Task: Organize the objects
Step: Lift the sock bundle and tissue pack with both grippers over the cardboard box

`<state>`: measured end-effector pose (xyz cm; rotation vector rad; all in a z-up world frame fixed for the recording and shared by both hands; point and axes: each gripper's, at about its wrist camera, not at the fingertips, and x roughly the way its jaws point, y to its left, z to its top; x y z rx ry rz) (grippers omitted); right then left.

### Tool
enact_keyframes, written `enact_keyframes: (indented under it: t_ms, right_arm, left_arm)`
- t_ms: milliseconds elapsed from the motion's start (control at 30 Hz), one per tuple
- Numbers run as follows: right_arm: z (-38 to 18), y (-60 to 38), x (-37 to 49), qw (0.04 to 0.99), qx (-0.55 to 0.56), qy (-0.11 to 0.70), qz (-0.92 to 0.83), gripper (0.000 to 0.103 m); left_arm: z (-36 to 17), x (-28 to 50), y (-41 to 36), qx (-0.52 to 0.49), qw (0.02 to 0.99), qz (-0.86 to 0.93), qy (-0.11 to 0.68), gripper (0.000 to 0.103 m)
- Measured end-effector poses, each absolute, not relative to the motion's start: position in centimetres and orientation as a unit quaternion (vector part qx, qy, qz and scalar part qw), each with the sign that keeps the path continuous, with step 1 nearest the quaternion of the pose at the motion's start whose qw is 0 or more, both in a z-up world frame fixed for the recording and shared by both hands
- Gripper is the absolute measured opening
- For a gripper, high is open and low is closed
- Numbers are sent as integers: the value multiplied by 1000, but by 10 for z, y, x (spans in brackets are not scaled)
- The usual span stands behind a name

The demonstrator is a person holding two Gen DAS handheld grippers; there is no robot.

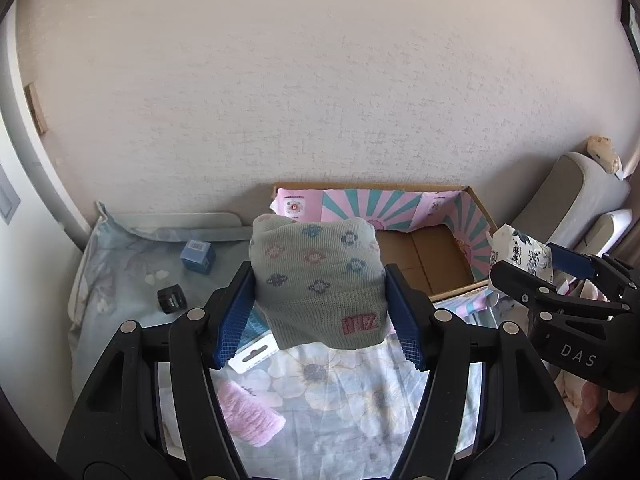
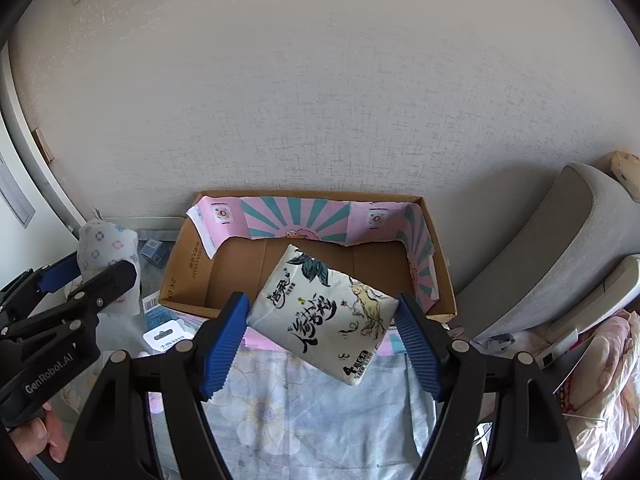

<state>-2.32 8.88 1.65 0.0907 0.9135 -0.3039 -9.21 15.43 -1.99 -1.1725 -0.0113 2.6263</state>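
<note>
My left gripper (image 1: 320,304) is shut on a grey-green knitted hat (image 1: 316,280) with small flower patterns, held above the floral bedsheet. In the right wrist view, the right gripper (image 2: 322,334) is shut on a white tissue pack (image 2: 324,316) with black writing, tilted, at the front edge of an open cardboard box (image 2: 438,256) lined with pink and teal paper. That box (image 1: 478,208) sits behind and right of the hat. The right gripper (image 1: 560,276) with its tissue pack (image 1: 520,250) shows at the right of the left wrist view. The left gripper (image 2: 86,276) with the hat (image 2: 106,248) shows at the left of the right wrist view.
On the bed lie a blue cube box (image 1: 198,255), a small black box (image 1: 172,299), a pink yarn roll (image 1: 250,414) and a blue carded packet (image 1: 256,346). A pillow (image 1: 100,280) lies left, a grey chair (image 2: 560,248) right, a wall behind. A hand (image 2: 40,436) holds the left gripper.
</note>
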Motion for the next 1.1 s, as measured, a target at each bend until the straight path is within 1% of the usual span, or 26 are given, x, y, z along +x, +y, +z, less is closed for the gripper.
enact_keyframes:
  t_ms: [433,833,1100]
  right_arm:
    - [19,72,-18,888,40,442,-119,70]
    - [19,48,33,877,32,474,-75,70]
    - [1,23,87,851,46,520,-57,70]
  left_arm:
    - [-23,-102,166,-414,129,901,-8,60]
    - [-33,-158,179,-450,132,883,-6,60]
    - [-46,-209,191,-486,129,865,2,60]
